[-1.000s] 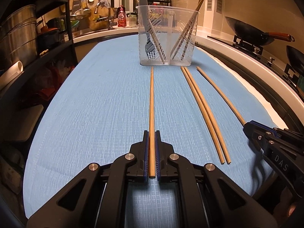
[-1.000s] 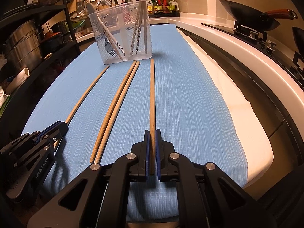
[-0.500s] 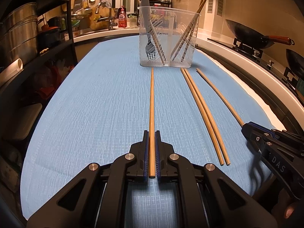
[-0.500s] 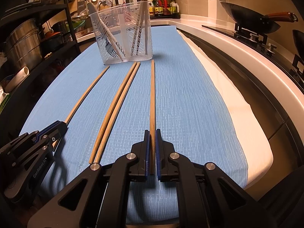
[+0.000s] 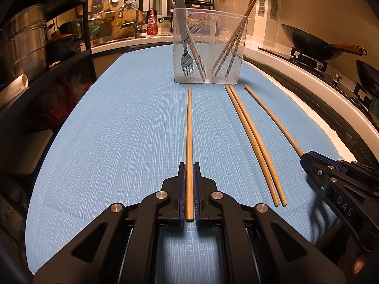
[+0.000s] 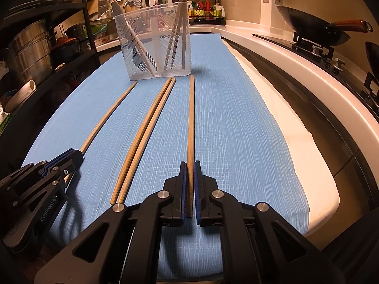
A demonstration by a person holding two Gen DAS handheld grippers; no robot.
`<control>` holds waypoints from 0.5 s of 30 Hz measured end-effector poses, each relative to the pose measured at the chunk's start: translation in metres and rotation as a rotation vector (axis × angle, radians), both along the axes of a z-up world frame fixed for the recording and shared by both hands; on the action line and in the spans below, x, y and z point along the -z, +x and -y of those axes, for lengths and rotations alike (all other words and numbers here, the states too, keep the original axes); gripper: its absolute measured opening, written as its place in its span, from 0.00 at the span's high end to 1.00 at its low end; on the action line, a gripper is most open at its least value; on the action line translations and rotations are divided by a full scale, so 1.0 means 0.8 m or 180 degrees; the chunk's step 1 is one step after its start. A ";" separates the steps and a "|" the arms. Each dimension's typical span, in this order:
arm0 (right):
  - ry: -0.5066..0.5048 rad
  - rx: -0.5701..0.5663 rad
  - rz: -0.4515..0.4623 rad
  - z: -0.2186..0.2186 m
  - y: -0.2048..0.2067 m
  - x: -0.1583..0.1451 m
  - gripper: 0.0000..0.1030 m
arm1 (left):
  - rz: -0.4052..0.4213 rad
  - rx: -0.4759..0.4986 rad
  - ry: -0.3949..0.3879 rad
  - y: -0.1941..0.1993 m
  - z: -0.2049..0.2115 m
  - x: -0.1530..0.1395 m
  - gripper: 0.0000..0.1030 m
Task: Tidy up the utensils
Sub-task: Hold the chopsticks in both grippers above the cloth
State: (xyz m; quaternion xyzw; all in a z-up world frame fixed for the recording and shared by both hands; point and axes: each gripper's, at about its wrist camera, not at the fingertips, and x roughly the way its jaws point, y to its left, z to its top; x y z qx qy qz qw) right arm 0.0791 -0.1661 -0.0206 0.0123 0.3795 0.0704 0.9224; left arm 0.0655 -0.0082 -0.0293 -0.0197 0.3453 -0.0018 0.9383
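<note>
Each gripper is shut on the near end of a wooden chopstick that points toward a clear plastic utensil holder (image 5: 209, 47), which also shows in the right wrist view (image 6: 154, 42). My left gripper (image 5: 189, 168) holds the leftmost chopstick (image 5: 189, 123). My right gripper (image 6: 190, 165) holds the rightmost chopstick (image 6: 191, 113). Two more chopsticks (image 5: 253, 139) lie side by side on the blue cloth between the held ones. The holder has a fork and a chopstick in its left half and chopsticks in its right half.
The blue cloth (image 5: 118, 130) covers a long narrow table. A white counter edge (image 6: 296, 54) and a stove with black woks (image 6: 312, 28) run along the right. Dark shelves with steel pots (image 5: 23, 42) stand on the left.
Both grippers stay shut on their chopsticks and have lifted slightly; the holder looks a little nearer and the view has tilted a bit.
</note>
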 end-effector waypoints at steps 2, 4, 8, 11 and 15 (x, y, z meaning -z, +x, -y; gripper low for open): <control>-0.0001 -0.0002 0.0001 0.000 0.000 0.000 0.94 | 0.0003 0.0002 0.0008 0.000 0.000 0.000 0.94; -0.0006 -0.0001 0.0002 0.000 0.000 0.000 0.94 | 0.0004 0.0002 0.0008 0.000 0.001 0.000 0.94; 0.0002 -0.0001 -0.0001 0.000 0.001 0.000 0.94 | 0.0005 0.0003 0.0015 0.000 0.001 0.000 0.94; -0.0008 -0.0003 0.0001 0.000 0.000 0.000 0.94 | 0.0004 0.0004 0.0016 0.000 0.001 0.000 0.94; -0.0008 -0.0002 0.0002 0.000 0.000 0.000 0.94 | 0.0005 0.0005 0.0020 0.000 0.001 0.000 0.94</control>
